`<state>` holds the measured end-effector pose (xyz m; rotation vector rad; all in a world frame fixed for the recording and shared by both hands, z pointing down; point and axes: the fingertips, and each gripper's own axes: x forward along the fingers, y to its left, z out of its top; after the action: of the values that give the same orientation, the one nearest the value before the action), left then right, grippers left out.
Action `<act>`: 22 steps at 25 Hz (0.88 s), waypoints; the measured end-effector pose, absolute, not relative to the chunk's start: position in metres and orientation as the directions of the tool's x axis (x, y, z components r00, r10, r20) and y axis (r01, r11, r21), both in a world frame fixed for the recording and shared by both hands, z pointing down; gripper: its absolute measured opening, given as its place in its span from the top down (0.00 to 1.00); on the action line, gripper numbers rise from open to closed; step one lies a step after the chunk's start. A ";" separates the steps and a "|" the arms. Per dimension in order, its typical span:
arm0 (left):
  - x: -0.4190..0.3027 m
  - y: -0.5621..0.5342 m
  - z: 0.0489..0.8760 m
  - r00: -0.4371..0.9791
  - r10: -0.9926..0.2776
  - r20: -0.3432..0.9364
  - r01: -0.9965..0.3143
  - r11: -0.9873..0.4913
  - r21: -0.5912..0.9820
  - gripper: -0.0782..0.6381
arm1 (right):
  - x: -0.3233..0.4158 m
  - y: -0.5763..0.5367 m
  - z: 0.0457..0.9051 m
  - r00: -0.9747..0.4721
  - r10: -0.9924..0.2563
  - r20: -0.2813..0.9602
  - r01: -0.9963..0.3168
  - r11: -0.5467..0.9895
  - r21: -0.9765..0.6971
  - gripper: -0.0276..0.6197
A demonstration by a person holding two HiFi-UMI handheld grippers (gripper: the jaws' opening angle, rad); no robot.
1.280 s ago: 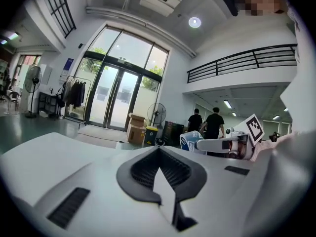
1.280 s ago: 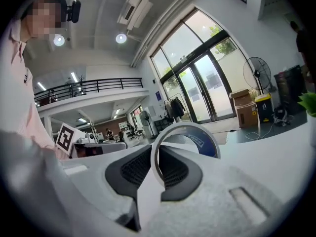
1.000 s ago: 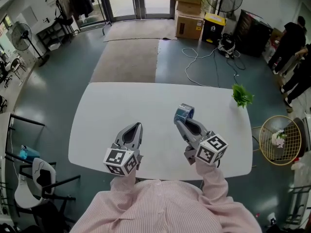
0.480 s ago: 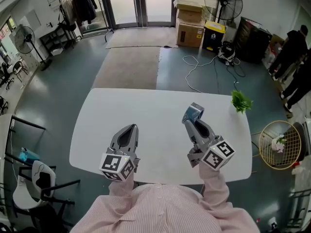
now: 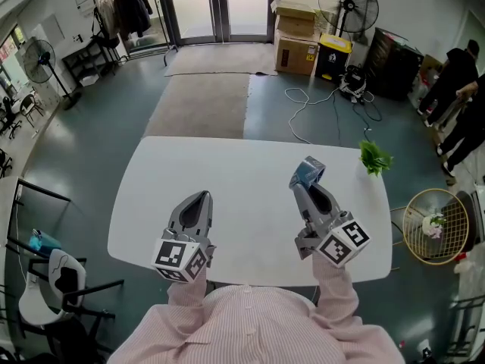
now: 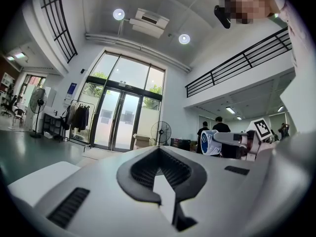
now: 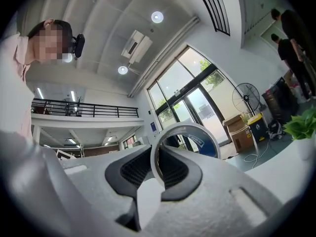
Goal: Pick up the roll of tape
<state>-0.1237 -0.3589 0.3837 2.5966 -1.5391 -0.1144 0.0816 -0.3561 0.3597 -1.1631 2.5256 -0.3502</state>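
While the right claw [image 7: 158, 169] stays out of nothing but its own business, it is clenched on the roll of tape [image 7: 207, 143], the ring's lower arc wedged between the ribbed pads and most of the roll standing proud beyond the tips. Seen from the head view, the right claw [image 5: 303, 184] points away from the person with the roll of tape [image 5: 309, 170] at its nose, over the far right part of the white bench [image 5: 151, 196] and, by the look of it, lifted clear of the surface. From the left gripper view the roll of tape [image 6: 209, 142] shows in the air, held out sideways. The left claw [image 5: 198, 199] hovers over the near left of the bench, jaws closed on nothing.

Judged from this, the pick-up is all but done. Only a small part of the ring is pinched, so the roll could pivot or slip: an even squeeze, a straight, slow rise and no wrist swing should hold it. A small green plant [image 5: 375, 158] stands at the bench's far right edge, near the tape, and is best given room.
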 end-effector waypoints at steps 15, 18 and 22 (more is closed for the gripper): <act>-0.124 -0.355 0.394 0.481 -0.876 0.038 -0.870 -0.471 0.148 0.89 | 0.081 -0.354 0.368 -0.606 -0.780 -0.155 -0.713 0.619 -0.330 0.88; -0.126 -0.354 0.393 0.482 -0.875 0.041 -0.869 -0.472 0.147 0.89 | 0.079 -0.352 0.368 -0.605 -0.781 -0.154 -0.715 0.618 -0.328 0.88; -0.128 -0.356 0.393 0.481 -0.876 0.044 -0.870 -0.470 0.150 0.89 | 0.077 -0.354 0.369 -0.606 -0.782 -0.146 -0.716 0.616 -0.328 0.88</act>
<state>-0.1282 -0.3561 0.3934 2.5698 -1.5266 -0.0577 0.0773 -0.3540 0.3689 -1.2187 2.5683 -0.3433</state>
